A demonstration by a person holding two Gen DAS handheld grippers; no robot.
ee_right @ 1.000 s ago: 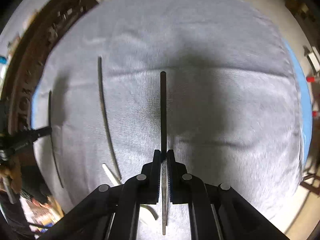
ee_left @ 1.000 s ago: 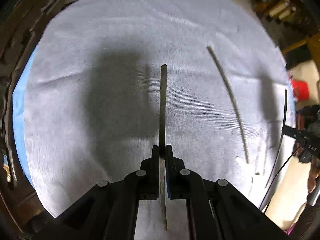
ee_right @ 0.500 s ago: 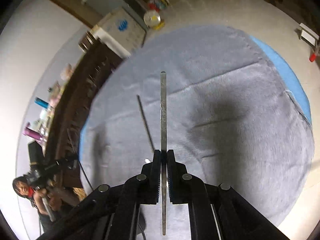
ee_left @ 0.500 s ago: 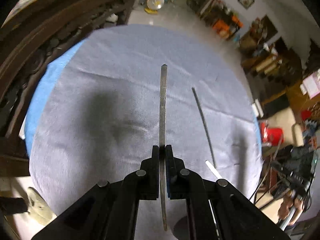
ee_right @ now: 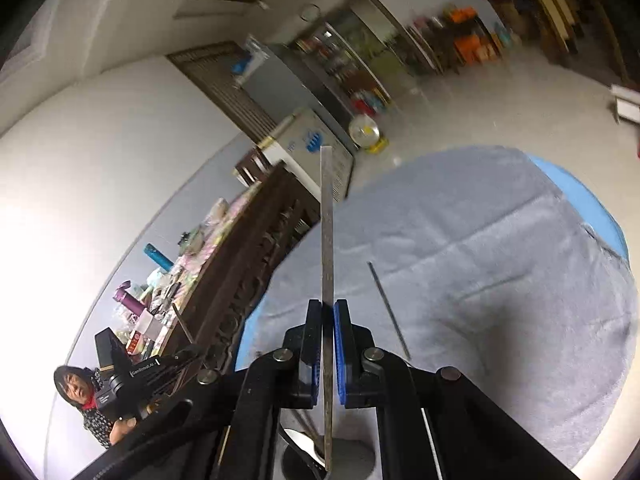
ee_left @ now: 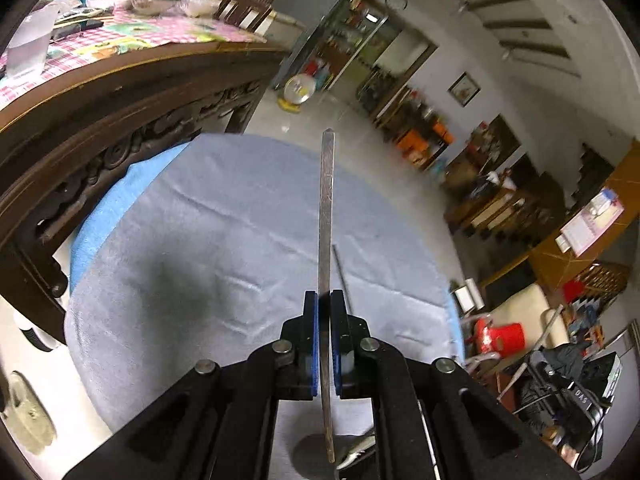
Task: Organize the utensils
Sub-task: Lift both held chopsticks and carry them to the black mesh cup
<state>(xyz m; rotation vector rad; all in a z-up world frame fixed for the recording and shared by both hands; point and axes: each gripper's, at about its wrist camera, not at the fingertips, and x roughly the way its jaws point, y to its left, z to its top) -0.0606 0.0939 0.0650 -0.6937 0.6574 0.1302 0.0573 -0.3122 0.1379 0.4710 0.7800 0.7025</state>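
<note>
My left gripper (ee_left: 324,296) is shut on a flat steel utensil (ee_left: 326,208), seen edge-on and pointing away from me above the grey cloth (ee_left: 192,264). My right gripper (ee_right: 328,304) is likewise shut on a second flat steel utensil (ee_right: 327,232). The near end of each utensil hangs over a round holder (ee_left: 308,450) (ee_right: 360,456) at the bottom edge, with a spoon (ee_left: 356,450) (ee_right: 304,446) in it. One thin dark stick (ee_left: 340,272) (ee_right: 388,308) lies on the cloth. What kind of utensil each gripper holds is hidden.
The cloth covers a round blue table (ee_left: 104,216). A carved dark wooden table (ee_left: 100,132) with a checked cover and dishes stands close on the left. A person (ee_right: 88,396) is at the lower left of the right wrist view. Cluttered shelves line the far wall.
Both grippers have risen and tipped up, still holding their utensils. The views went from cloth only to the room beyond, and the round holder has come into view below.
</note>
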